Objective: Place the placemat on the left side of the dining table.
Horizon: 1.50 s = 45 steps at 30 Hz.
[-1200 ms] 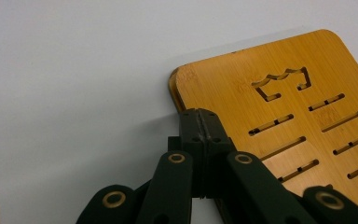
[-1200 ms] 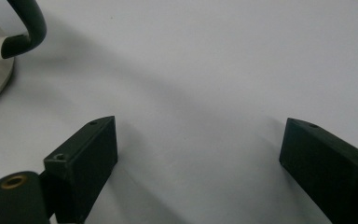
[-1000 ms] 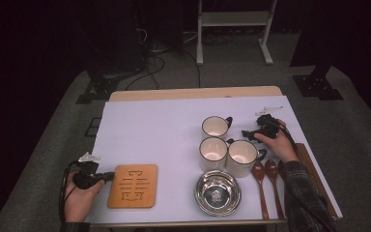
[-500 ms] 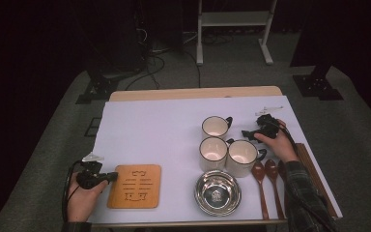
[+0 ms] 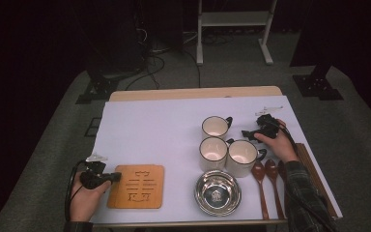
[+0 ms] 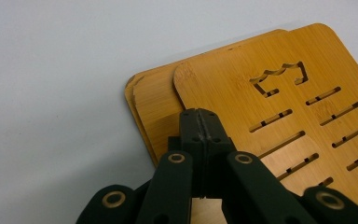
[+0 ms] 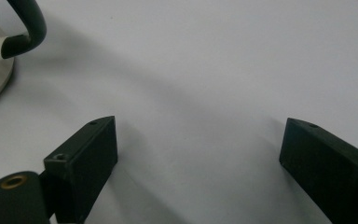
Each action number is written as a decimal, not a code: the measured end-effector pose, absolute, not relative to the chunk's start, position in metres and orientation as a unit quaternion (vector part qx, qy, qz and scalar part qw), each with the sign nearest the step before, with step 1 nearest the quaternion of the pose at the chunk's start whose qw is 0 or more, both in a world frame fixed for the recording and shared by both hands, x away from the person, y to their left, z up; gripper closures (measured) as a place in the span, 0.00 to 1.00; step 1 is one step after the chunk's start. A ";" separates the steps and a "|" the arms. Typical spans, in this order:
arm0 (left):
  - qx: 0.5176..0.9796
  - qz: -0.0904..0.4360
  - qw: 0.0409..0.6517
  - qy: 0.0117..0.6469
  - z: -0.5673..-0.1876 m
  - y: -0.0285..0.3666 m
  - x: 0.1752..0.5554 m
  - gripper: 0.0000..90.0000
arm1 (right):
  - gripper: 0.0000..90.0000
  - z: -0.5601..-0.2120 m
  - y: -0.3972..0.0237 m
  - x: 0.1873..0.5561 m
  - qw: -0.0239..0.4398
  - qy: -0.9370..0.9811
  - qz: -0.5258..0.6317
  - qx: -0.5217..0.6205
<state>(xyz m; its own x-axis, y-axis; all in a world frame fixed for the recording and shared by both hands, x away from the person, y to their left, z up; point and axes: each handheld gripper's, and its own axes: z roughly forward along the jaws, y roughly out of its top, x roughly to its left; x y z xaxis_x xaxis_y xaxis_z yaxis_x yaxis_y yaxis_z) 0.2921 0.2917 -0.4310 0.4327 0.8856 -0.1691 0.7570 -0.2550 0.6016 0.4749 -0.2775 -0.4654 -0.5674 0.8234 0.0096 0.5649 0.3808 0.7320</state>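
Fingers (image 6: 189, 135) of left gripper (image 6: 199, 116) pressed together, empty, tips at a corner of the square slotted bamboo trivets (image 6: 261, 65); best to spread slightly, slip around the top board's edge, pinch, then lift level. Stacked slightly offset, honey-coloured, round-cornered, flat at seven o'clock on the white desk (image 5: 149, 125). Fingers of right gripper (image 7: 196, 154) spread, empty, at three o'clock.

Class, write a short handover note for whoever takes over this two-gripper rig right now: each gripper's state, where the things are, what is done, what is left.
Left gripper: shut, its tips over the near-left corner of the stacked bamboo trivets; whether a trivet is pinched cannot be told.
Right gripper: open, holding nothing, over bare table cover right of the three mugs.
Steel bowl and wooden spoons sit near the front edge.
Done: nothing visibly moved.
Left: probably separating or placing the trivets.
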 end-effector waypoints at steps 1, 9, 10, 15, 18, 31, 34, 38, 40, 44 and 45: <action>0.786 0.102 0.315 0.523 -0.431 0.292 0.292 1.00 | 0.11 -0.465 -0.278 0.475 0.182 0.811 0.355 0.428; 0.779 0.116 0.317 0.529 -0.428 0.299 0.290 0.96 | 0.11 -0.465 -0.277 0.475 0.182 0.811 0.355 0.428; 0.778 0.121 0.316 0.529 -0.428 0.300 0.290 0.94 | 0.11 -0.465 -0.277 0.475 0.182 0.811 0.355 0.428; 0.777 0.132 0.310 0.531 -0.428 0.303 0.290 0.87 | 0.11 -0.465 -0.278 0.475 0.182 0.811 0.356 0.428; 0.778 0.144 0.306 0.530 -0.428 0.304 0.289 0.80 | 0.11 -0.465 -0.278 0.475 0.182 0.811 0.356 0.427; 0.767 0.164 0.301 0.543 -0.432 0.314 0.290 0.56 | 0.11 -0.465 -0.277 0.475 0.182 0.811 0.355 0.428; 0.758 0.167 0.300 0.555 -0.434 0.318 0.291 0.50 | 0.11 -0.465 -0.277 0.475 0.182 0.811 0.355 0.428; 0.753 0.175 0.297 0.561 -0.437 0.322 0.292 0.42 | 0.11 -0.465 -0.278 0.475 0.182 0.811 0.355 0.428; 0.749 0.179 0.297 0.564 -0.438 0.324 0.293 0.36 | 0.11 -0.465 -0.277 0.475 0.182 0.811 0.355 0.428; 0.741 0.186 0.294 0.574 -0.442 0.328 0.293 0.28 | 0.11 -0.465 -0.277 0.475 0.182 0.811 0.356 0.428; 0.740 0.187 0.293 0.575 -0.442 0.329 0.294 0.26 | 0.11 -0.465 -0.278 0.475 0.182 0.811 0.356 0.428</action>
